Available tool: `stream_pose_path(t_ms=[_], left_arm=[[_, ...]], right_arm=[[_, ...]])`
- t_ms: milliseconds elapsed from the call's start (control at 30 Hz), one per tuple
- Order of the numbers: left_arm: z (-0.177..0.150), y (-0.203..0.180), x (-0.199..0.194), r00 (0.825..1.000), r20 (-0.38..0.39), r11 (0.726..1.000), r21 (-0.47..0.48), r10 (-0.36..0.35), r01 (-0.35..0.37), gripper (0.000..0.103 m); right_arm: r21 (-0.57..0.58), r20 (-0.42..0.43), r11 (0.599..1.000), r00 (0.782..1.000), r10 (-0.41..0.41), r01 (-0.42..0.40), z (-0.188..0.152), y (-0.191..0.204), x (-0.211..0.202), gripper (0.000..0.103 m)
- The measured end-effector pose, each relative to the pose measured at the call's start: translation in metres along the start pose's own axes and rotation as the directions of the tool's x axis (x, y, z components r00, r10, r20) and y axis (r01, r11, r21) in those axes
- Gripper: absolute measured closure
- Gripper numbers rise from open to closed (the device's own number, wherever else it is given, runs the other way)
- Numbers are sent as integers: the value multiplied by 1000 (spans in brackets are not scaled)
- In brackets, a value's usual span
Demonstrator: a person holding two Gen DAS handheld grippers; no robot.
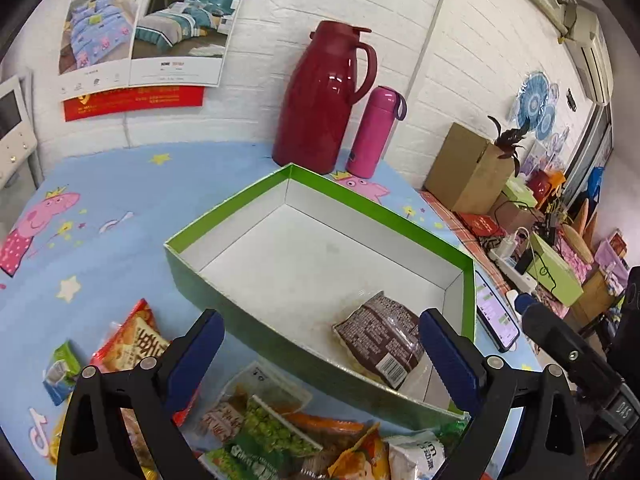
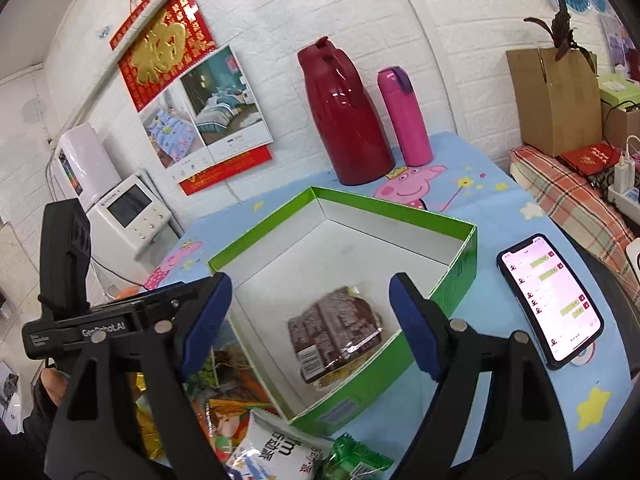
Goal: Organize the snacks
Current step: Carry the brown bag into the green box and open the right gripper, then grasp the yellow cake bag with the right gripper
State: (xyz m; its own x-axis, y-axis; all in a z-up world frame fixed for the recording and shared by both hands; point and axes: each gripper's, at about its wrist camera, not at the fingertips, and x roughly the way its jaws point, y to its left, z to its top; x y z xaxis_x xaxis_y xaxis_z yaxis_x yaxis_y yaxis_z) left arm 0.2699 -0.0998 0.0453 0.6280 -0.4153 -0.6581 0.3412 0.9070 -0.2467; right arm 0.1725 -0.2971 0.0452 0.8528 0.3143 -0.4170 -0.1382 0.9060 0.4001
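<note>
Brown snack packet (image 2: 335, 334) is seen lying inside green box (image 2: 460, 280) on tabletop (image 2: 520, 392); snack pile (image 1: 280, 432) lies just outside; left gripper (image 1: 320, 360) and right gripper (image 2: 310, 328) jaws are held apart, empty; phone (image 2: 550, 300) beside box.

A dark red jug (image 1: 325, 96) and a pink flask (image 1: 374, 132) stood together at the far wall; a lit phone (image 2: 551, 298) lay right.

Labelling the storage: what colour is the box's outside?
Green outside, white inside; the box shows best in the right wrist view.
</note>
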Motion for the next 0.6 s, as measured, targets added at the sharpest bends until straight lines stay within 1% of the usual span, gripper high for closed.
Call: stream_pose_path(t_ms=[67,100,200,300,367,433,467,533,600], left_arm=[[-5,0,-17,1000,13,1000,9,15,-15,4],[-7,-1,-28,1000,24,1000,13,18,-18,3],[-20,-4,-56,998,37,999,20,41,-42,3],[-39,-6,-82,998,27,998,33,56,-57,3],[-53,-2,-97,996,20,995,33,90,-90,3],[-69,5,-113,991,38,991,32,128,-129,3],[-78,10,-121,987,48,988,24,151,-153,3],[-93,23,-130,980,48,981,-3,193,-193,3],[-107,39,-138,978,27,978,-38,207,-206,3]], right_arm=[[-22,21,999,999,31,-30,0,13,-17,5],[-36,31,998,999,43,-42,0,20,-26,3],[-80,73,994,994,78,-72,-7,42,-55,1],[-100,93,990,989,113,-104,-16,59,-81,1],[-115,119,987,984,130,-116,-25,67,-98,1],[-138,140,982,979,146,-127,-35,75,-112,1],[-147,136,980,979,152,-132,-41,78,-116,1],[-151,100,978,982,163,-147,-52,84,-117,1],[-140,26,971,980,198,-193,-66,89,-110,1]])
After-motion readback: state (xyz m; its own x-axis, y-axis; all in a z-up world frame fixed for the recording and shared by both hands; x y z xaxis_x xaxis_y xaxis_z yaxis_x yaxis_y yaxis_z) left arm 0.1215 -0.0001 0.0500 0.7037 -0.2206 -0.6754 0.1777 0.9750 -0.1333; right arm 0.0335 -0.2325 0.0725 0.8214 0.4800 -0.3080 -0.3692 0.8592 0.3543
